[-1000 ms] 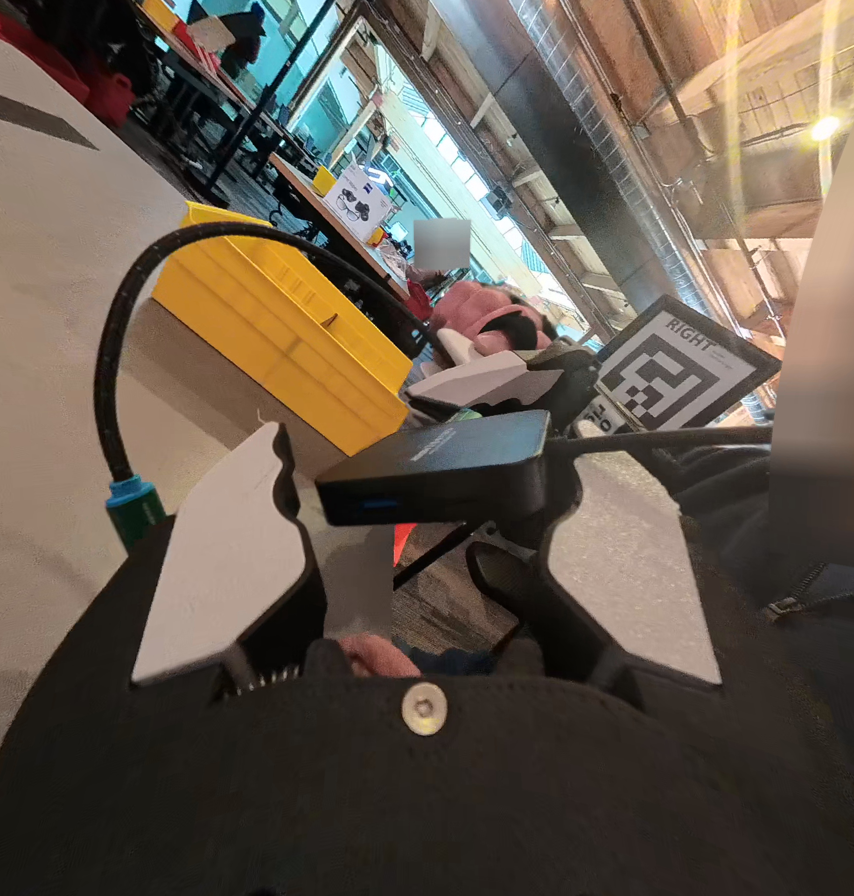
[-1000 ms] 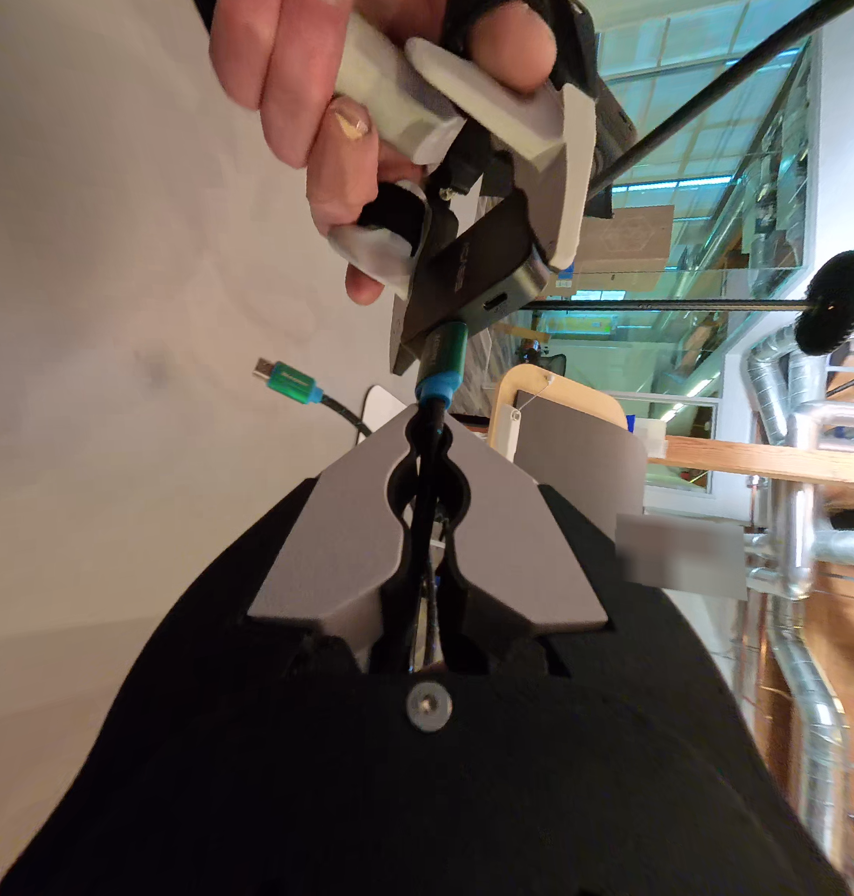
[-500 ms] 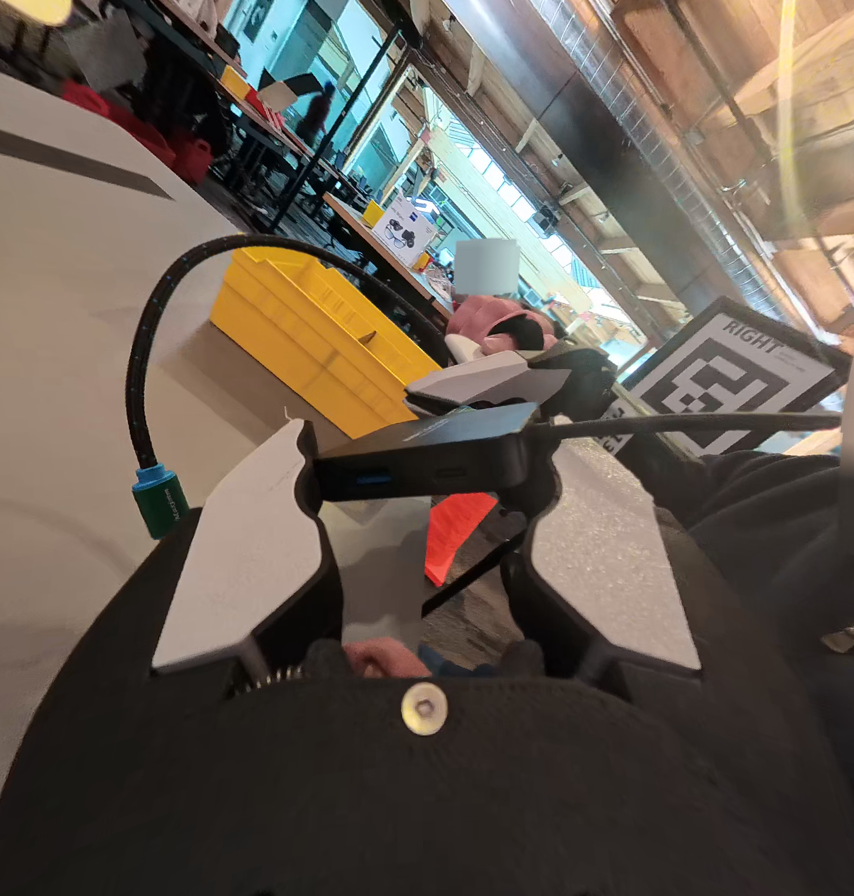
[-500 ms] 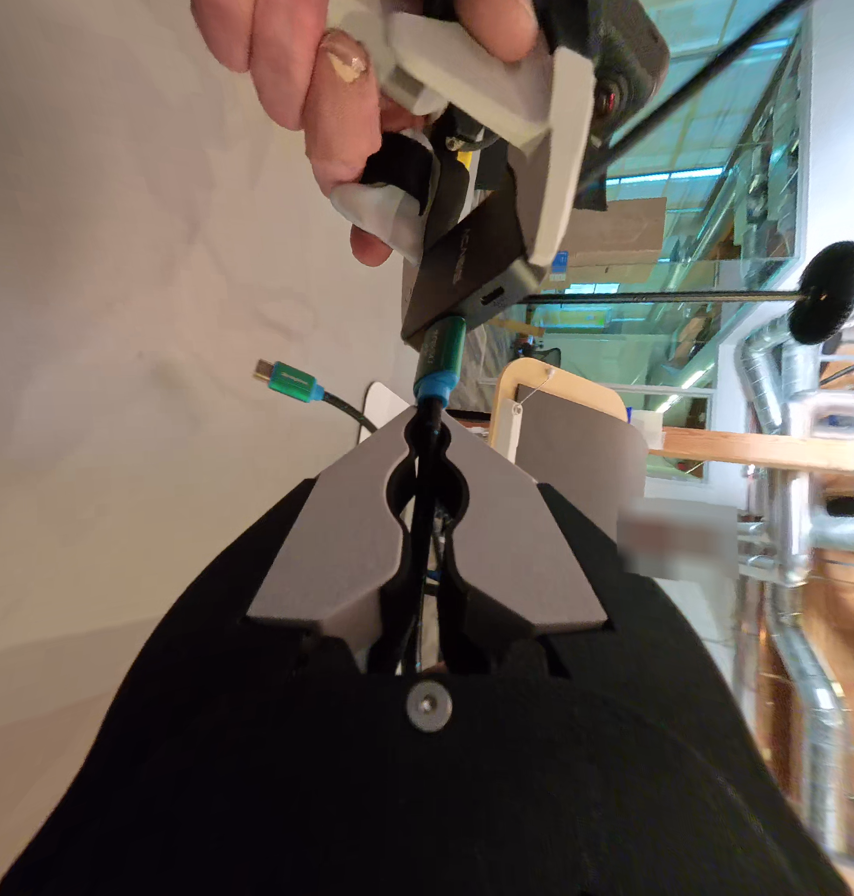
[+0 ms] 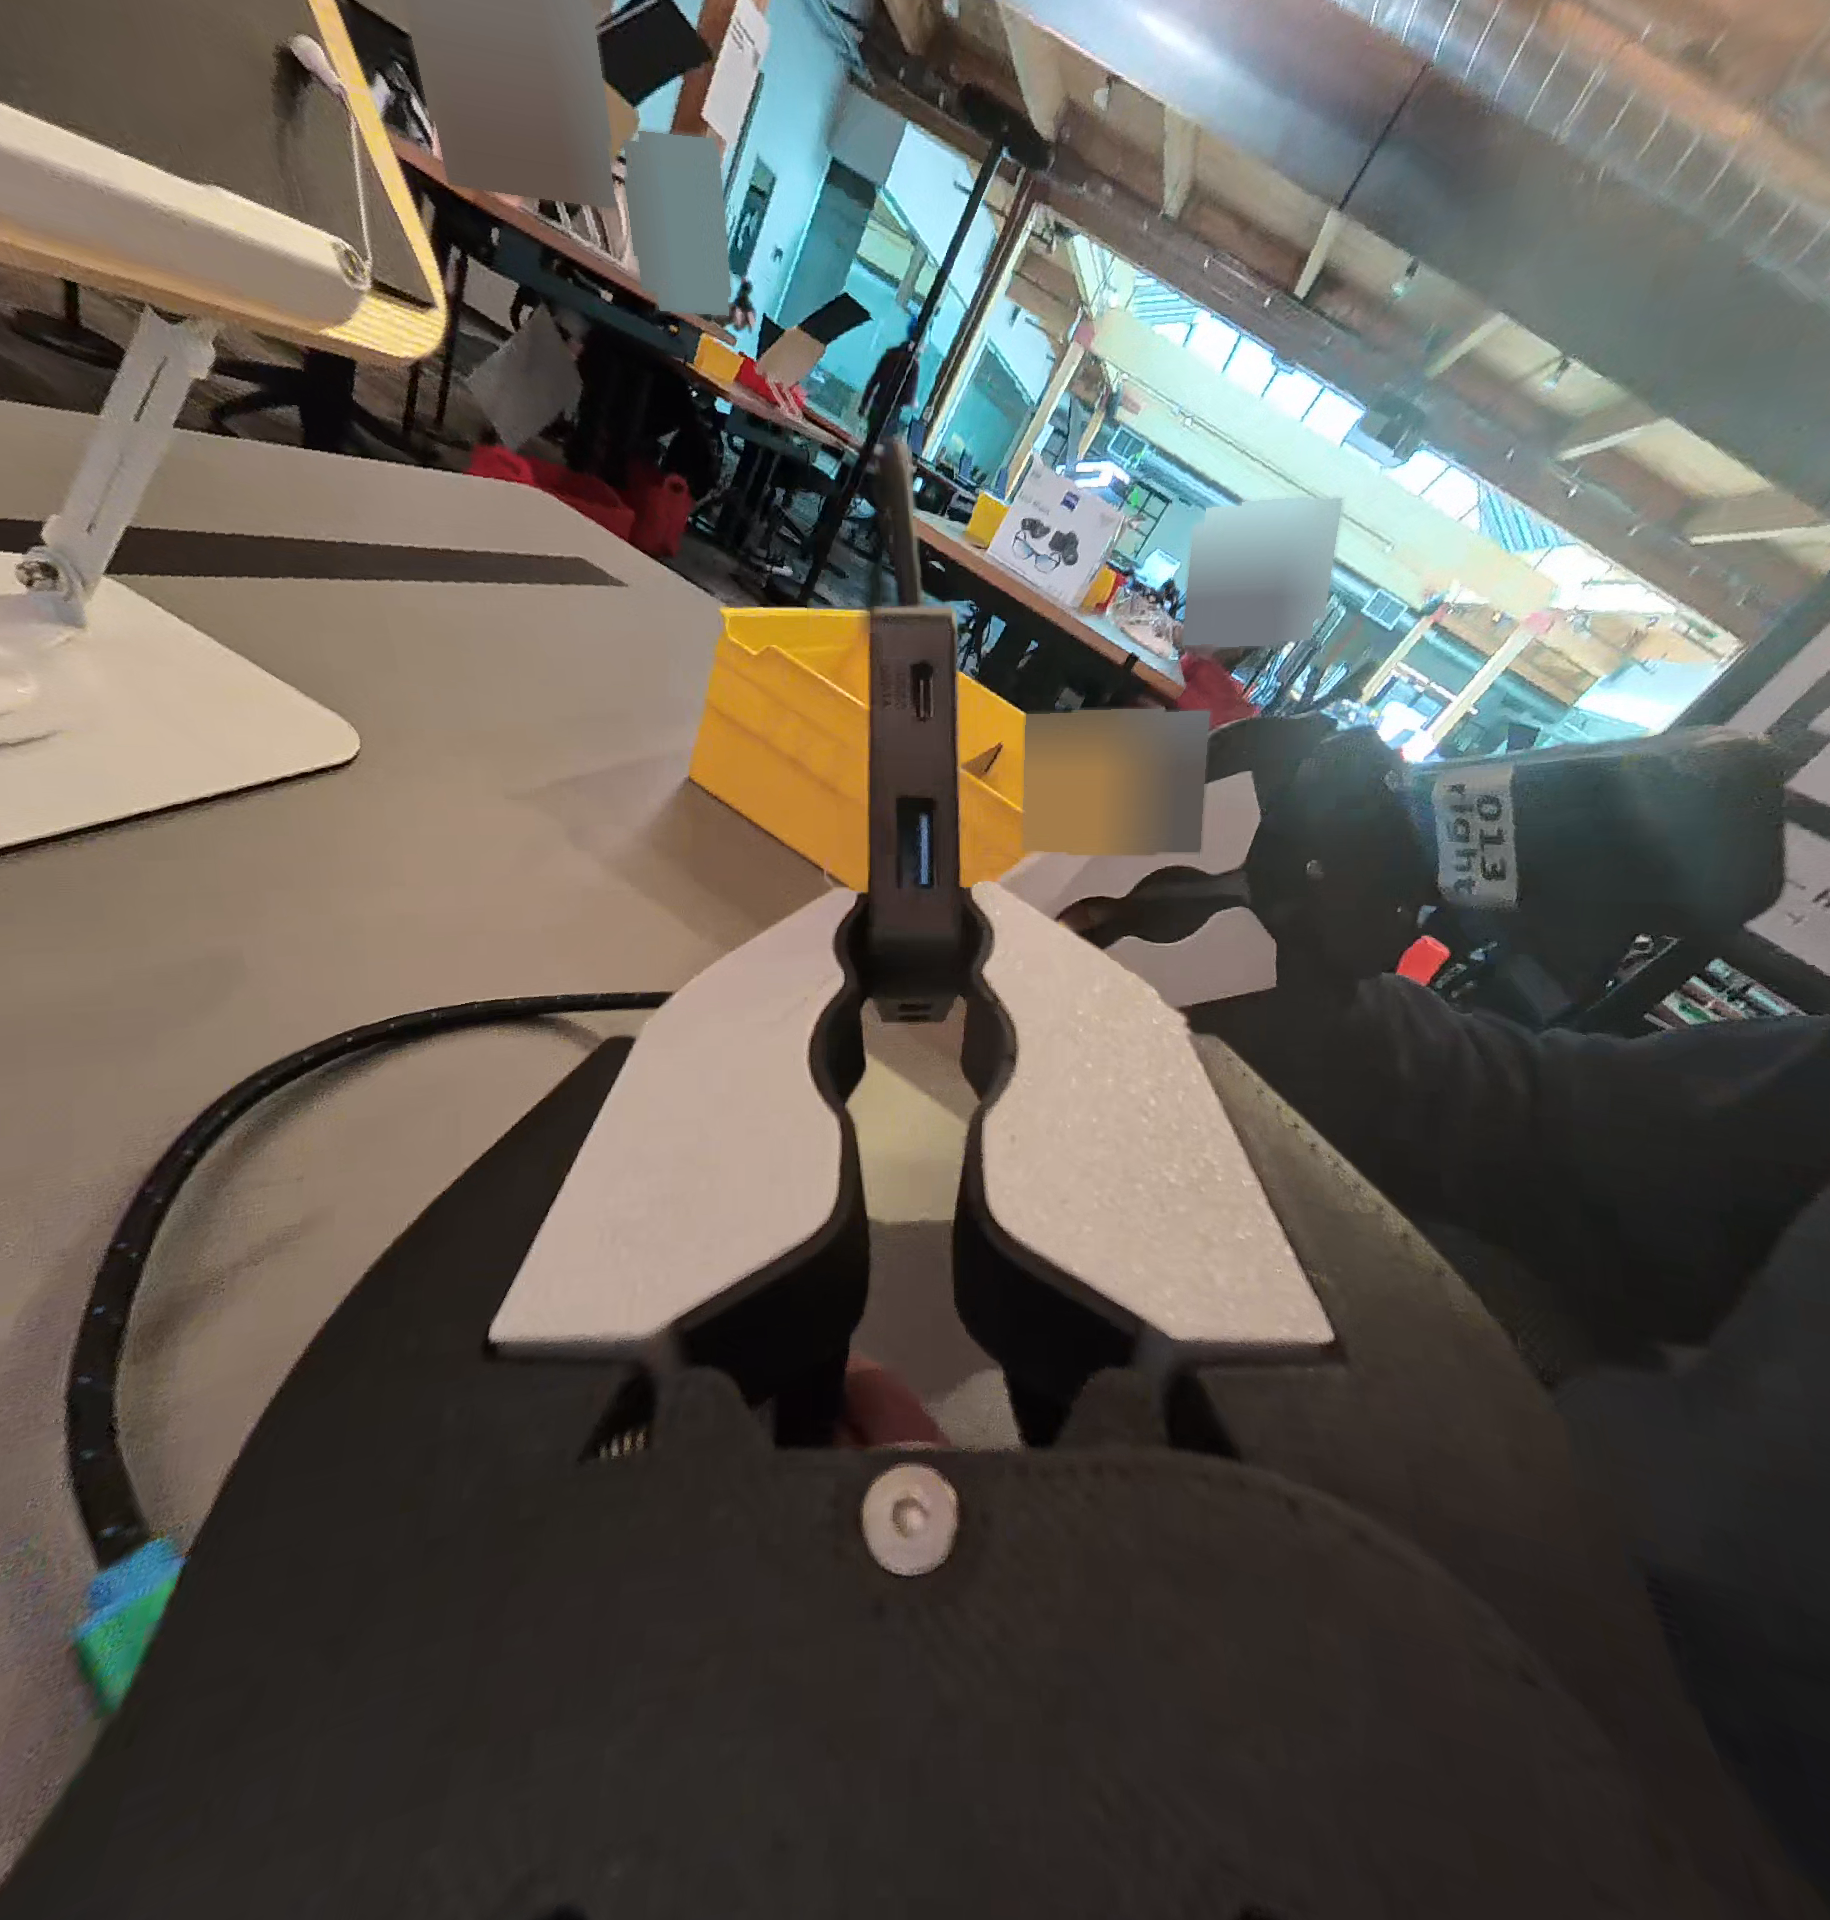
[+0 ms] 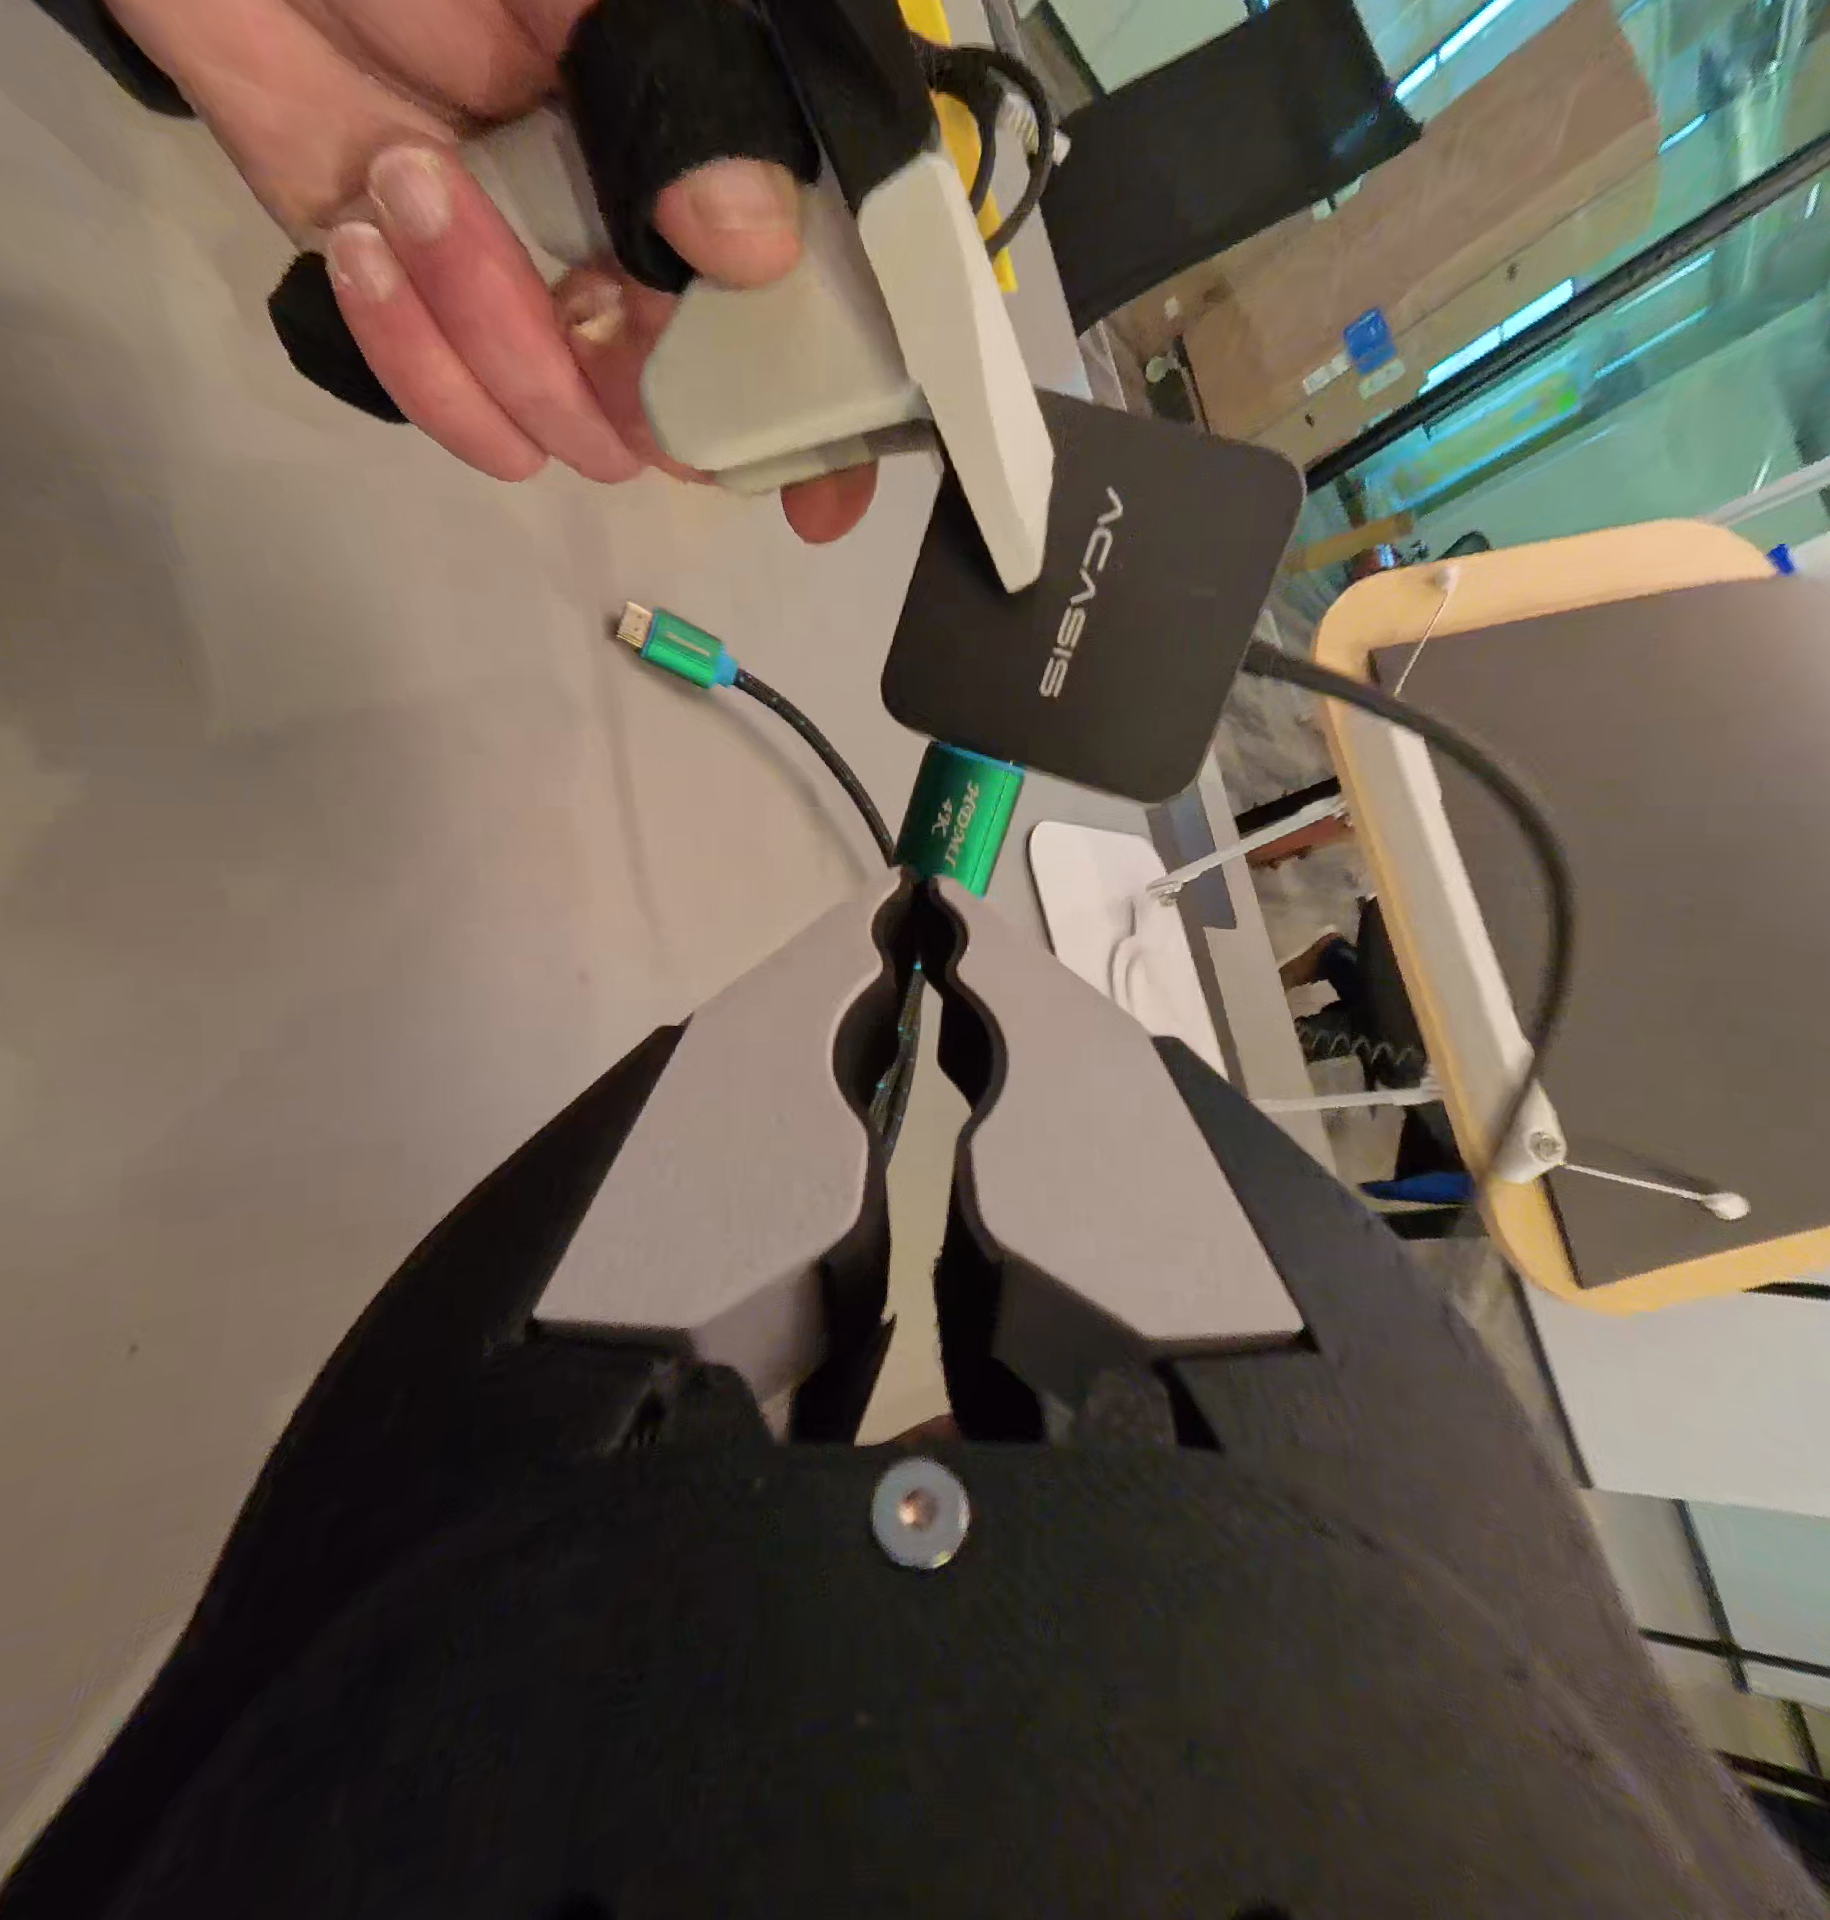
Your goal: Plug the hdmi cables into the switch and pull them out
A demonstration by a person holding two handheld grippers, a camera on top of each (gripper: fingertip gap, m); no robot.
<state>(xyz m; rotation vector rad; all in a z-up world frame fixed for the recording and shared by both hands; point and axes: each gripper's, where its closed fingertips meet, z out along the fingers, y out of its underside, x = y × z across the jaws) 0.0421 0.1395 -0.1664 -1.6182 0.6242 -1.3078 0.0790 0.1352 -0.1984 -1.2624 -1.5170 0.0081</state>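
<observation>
Clamping the flat black switch box [image 5: 913, 790], your left gripper [image 5: 911, 961] holds firm. Your right gripper [image 6: 916, 894] pinches the braided cable behind its green metal plug [image 6: 961, 823], seated at the switch's 6 o'clock edge; pulling out remains.

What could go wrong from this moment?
1. The left gripper pinches only one end of the flat black switch, so it may twist or slip.
2. The right gripper holds the braided cable behind the green metal plug, so a pull may strain the cable.
</observation>
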